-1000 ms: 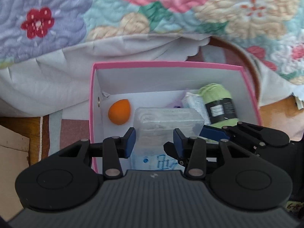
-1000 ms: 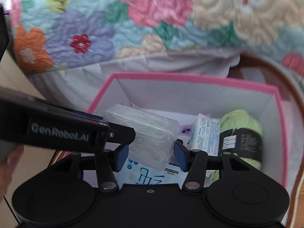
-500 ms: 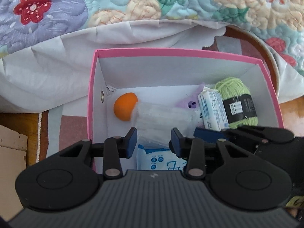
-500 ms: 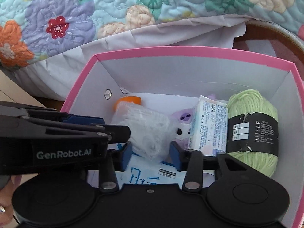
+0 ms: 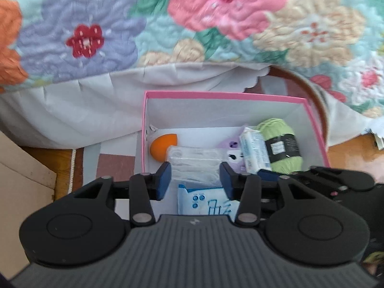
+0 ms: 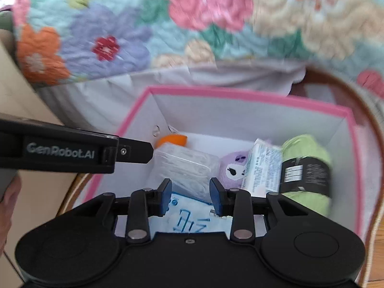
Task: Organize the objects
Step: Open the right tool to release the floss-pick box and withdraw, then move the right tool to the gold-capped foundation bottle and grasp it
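Inside the pink box (image 5: pixel 312 110), an orange ball (image 5: pixel 159 147) half hidden behind the clear case (image 5: pixel 194 160); both tools empty, jaws apart.

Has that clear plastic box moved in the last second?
Yes. The clear plastic box has gone down and now lies inside the pink box, beside the orange ball.

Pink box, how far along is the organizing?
Done: the pink box holds a clear case, orange sponge, purple toy, yarn, packets. In hand: nothing I can see; both hand-held grippers hang over it. Left: no loose items in view.
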Tool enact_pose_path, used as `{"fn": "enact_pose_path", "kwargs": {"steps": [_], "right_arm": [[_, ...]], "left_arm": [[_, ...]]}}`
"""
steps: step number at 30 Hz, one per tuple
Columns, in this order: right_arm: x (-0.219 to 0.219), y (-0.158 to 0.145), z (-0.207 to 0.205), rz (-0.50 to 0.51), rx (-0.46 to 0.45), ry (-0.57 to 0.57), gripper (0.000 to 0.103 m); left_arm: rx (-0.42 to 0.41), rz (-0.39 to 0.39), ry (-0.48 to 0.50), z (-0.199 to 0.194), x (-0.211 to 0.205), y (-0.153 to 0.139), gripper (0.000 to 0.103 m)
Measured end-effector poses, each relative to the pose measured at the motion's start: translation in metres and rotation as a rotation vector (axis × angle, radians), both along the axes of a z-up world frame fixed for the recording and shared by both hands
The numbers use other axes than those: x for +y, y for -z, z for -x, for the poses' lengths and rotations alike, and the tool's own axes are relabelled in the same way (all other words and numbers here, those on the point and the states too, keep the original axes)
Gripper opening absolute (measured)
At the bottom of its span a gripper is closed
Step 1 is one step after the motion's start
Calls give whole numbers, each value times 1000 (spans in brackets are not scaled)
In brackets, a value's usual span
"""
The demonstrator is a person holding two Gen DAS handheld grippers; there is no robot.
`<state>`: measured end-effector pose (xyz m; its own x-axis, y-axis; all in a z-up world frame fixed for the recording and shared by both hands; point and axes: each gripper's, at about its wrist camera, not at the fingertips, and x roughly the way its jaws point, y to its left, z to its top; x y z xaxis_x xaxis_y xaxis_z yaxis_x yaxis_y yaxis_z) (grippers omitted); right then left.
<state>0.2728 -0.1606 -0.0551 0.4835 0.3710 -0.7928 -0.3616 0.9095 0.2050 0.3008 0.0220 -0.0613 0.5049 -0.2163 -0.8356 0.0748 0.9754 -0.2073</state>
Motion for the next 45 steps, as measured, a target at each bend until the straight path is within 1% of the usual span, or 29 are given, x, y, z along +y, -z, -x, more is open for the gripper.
{"fn": "enact_pose_path", "kwargs": {"steps": [2,4,6,11,14,18,22,28,32,37,39,45], "right_arm": [[-5,-17,13,5,-19,-3,45],[-11,-33,24,8,-29,-1,49],[-17,-48,36,11,-39,5,55],[-31,-87,64,30,-74,21,66],[-39,-108,82,42,-103,30,67],[-48,-132,109,37,-137,38,67],[-55,-149,135,28,-149,28,69],[-57,-160,176,61,-163,-29,69],[-56,-160,201,65,-171,-59,74],[-49,-150,226,55,-154,-100,75],[-46,-145,234,39,-149,-109,78],[-38,-123,249,-10,-116,-136,79]], "left_arm": [[-4,-18,10,9,0,-8,50],[-2,-14,21,16,2,-14,50],[13,-6,27,24,3,-20,51],[8,-10,47,47,4,-46,60],[-29,11,48,63,3,-63,63],[-25,32,35,83,-1,-75,64],[-20,36,52,105,-7,-86,65],[-8,29,74,137,-12,-100,66],[0,23,93,160,-12,-106,67],[8,13,115,190,-10,-108,68],[14,10,122,199,-9,-106,70],[42,10,144,216,-5,-90,75]]}}
